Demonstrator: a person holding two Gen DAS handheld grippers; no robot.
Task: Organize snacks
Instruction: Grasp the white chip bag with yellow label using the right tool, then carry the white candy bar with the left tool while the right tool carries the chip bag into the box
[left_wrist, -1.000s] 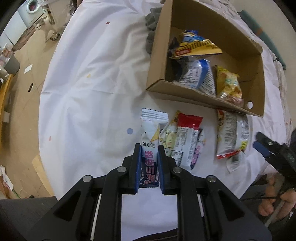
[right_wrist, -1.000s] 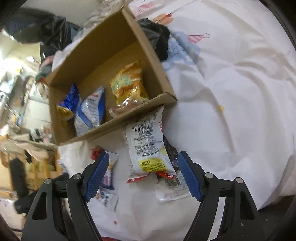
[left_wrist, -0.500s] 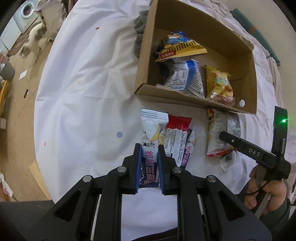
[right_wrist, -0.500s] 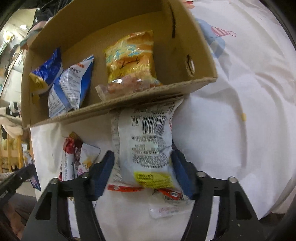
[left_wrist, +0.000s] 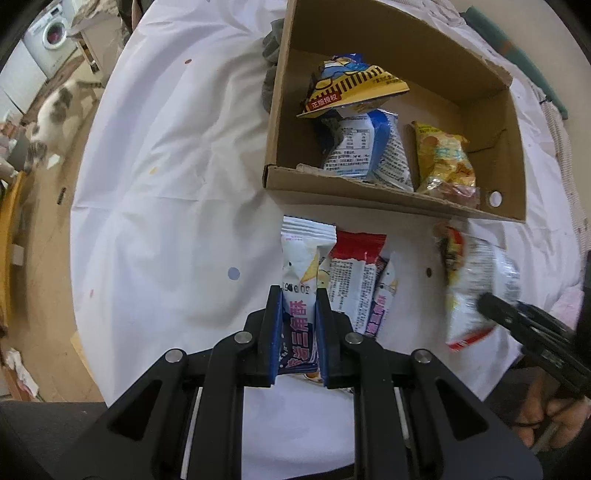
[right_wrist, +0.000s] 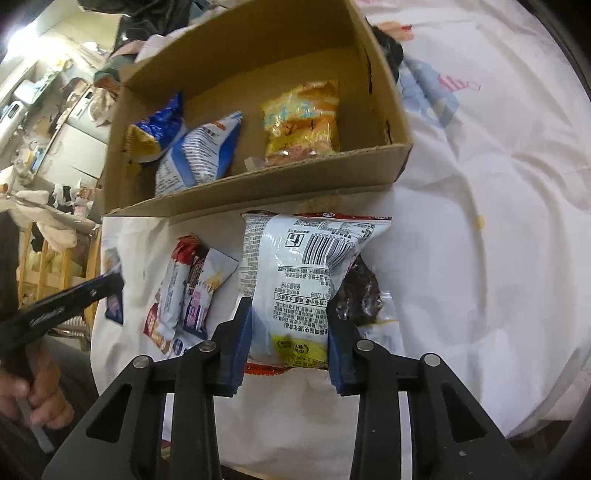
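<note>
While my left gripper (left_wrist: 297, 332) pinches a white bar (left_wrist: 299, 273) above the cloth (left_wrist: 166, 184), my right gripper (right_wrist: 290, 332) closes on a silver bag (right_wrist: 299, 273). Both packs sit just before the box (right_wrist: 258, 195).

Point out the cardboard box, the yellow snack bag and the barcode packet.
Cardboard box (right_wrist: 207, 199), right wrist view, near wall.
Yellow snack bag (right_wrist: 301, 118), right wrist view, bag's middle.
Barcode packet (right_wrist: 295, 280), right wrist view, printed back.

- We note soft, even indoor light; white tablecloth (left_wrist: 166, 184) bright, unglared.
- Fisheye bends and darkens edges.
- Motion blur smears the right-hand packet (left_wrist: 476, 280).
</note>
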